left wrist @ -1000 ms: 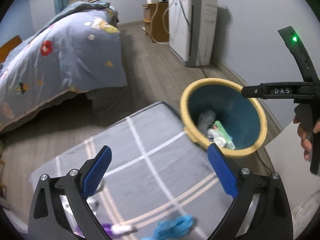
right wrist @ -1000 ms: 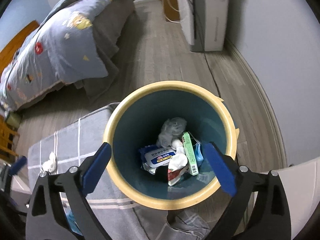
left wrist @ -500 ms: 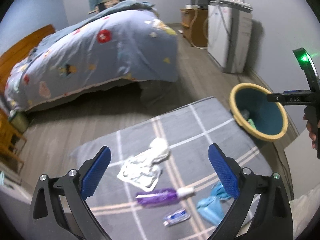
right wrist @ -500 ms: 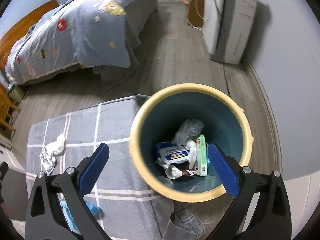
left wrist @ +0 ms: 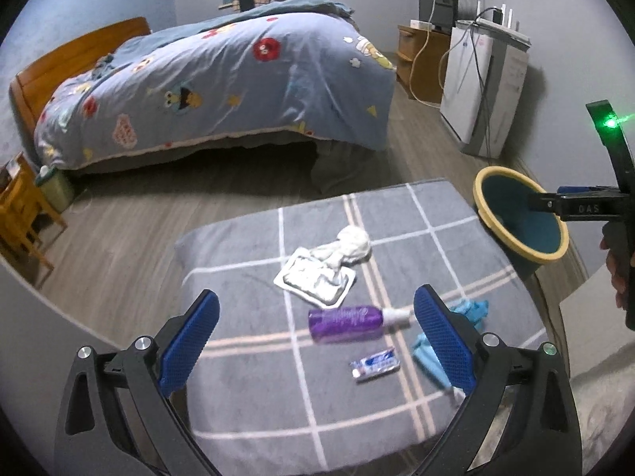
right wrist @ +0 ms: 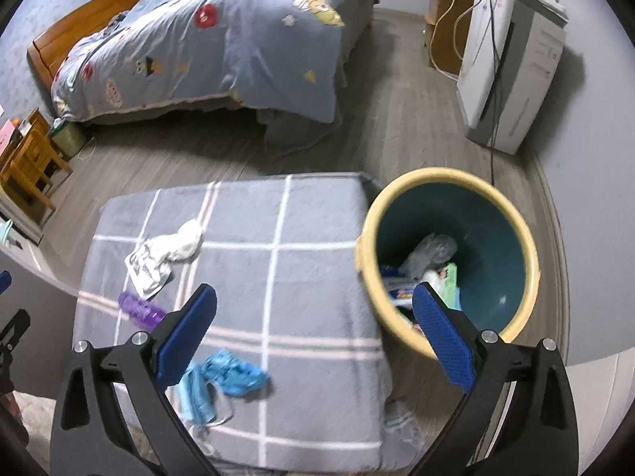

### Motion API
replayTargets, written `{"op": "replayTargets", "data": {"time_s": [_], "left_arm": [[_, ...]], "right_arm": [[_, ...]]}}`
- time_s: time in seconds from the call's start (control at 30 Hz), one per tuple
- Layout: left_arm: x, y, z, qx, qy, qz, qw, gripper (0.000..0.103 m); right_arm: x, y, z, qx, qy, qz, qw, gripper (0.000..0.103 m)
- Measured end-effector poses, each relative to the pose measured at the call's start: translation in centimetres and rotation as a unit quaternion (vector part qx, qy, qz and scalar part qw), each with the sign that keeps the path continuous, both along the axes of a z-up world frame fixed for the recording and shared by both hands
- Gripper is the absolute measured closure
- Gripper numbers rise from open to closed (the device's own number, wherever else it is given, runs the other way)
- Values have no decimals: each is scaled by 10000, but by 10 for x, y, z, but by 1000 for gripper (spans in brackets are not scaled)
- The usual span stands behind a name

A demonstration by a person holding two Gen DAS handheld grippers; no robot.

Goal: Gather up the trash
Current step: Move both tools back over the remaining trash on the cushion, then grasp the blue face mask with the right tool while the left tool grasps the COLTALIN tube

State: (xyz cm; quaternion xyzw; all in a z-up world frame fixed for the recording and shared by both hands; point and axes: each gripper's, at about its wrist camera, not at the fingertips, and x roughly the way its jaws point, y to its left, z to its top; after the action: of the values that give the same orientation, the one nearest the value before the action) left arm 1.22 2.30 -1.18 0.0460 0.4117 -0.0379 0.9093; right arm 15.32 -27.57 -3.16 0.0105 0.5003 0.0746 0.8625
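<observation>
Here both hand-held grippers hang released and empty: the left hand-held gripper [left wrist: 313,341] above the purple bottle [left wrist: 344,322] on the grey checked cushion [left wrist: 254,392]; the right hand-held gripper [right wrist: 313,341] beside the yellow-rimmed bin [right wrist: 516,317].

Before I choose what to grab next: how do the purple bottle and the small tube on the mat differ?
The purple bottle is clearly bigger than the tube. The bottle is translucent purple with a white cap; the tube is pale with blue print. The bottle lies nearer the foil pack, the tube nearer the left gripper. Both lie flat on the checked mat, untouched.
</observation>
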Motion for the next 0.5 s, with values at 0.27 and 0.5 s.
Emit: {"op": "replayTargets", "data": {"time_s": [0.27,0.5], "left_arm": [[-12,7,-8,178,-66,-46,9998,6],[-11,18,-13,-35,30,43,10000,6]], "right_arm": [[-37,53,-6,-250,64,268,9993,6],[-60,80,-34,-338,299,65,9990,6]]}}
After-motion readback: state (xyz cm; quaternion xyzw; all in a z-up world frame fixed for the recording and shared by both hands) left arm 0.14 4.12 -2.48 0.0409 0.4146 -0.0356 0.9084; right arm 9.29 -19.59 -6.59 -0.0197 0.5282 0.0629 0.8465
